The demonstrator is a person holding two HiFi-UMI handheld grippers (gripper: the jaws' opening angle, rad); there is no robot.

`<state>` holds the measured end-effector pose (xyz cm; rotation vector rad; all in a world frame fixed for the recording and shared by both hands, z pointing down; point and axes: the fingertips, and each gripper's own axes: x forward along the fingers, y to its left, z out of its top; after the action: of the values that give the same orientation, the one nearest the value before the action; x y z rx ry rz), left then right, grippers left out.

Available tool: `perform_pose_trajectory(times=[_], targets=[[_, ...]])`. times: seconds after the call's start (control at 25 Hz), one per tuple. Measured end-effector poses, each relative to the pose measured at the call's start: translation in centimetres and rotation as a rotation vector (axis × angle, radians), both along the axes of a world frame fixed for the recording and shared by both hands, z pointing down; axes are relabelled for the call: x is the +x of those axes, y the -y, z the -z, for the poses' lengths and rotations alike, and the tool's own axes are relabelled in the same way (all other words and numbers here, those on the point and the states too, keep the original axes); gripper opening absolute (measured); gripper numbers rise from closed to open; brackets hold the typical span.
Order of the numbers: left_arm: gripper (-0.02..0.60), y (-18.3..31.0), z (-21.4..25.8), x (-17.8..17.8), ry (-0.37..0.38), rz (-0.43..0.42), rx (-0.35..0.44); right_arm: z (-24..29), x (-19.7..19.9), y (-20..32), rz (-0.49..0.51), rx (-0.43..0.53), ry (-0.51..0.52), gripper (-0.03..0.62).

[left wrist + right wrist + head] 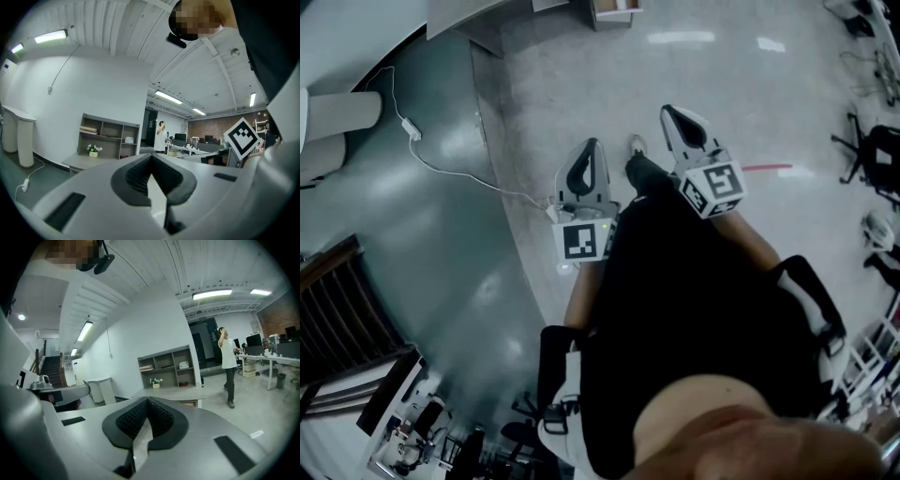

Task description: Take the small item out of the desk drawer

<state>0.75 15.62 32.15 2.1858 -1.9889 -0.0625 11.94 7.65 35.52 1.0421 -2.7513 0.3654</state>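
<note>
**Operator:** Tongs status: left tongs (151, 164) and right tongs (146, 404) are both fully closed and grip nothing. They are well apart from the bench (171, 392).

**Checker:** Hazards?

**Operator:** Closed tongs probably cannot take the drawer front at the bench. The floor cable (411, 127) may snag a foot. The small item is not visible; it is presumably inside the drawer.

Grey desk (168, 393) stands far off (drawer detail unclear).
</note>
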Motion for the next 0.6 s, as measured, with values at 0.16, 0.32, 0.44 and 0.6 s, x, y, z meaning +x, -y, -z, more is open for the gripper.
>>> perform_pose_trajectory(times=[0.16,0.32,0.44,0.6], targets=[[-0.003,5.0,0.0,-0.1,0.006,0.004,0.001,-0.5,-0.6,5.4,0.017,-0.001,0.0,-0.009],[-0.002,8.9,0.5,0.0,0.044,0.004,0.007,-0.3,-0.4,9.8,0.01,0.014,0.008,-0.009],[-0.002,11.1,0.6,-0.5,0.044,0.013,0.008,-0.8,-0.6,12.4,-0.003,0.003,0.006,-0.009],[-0.002,13.7,0.5,-1.4,0.039,0.021,0.012,-1.6,-1.1,15.2,-0.026,-0.011,0.006,-0.009]])
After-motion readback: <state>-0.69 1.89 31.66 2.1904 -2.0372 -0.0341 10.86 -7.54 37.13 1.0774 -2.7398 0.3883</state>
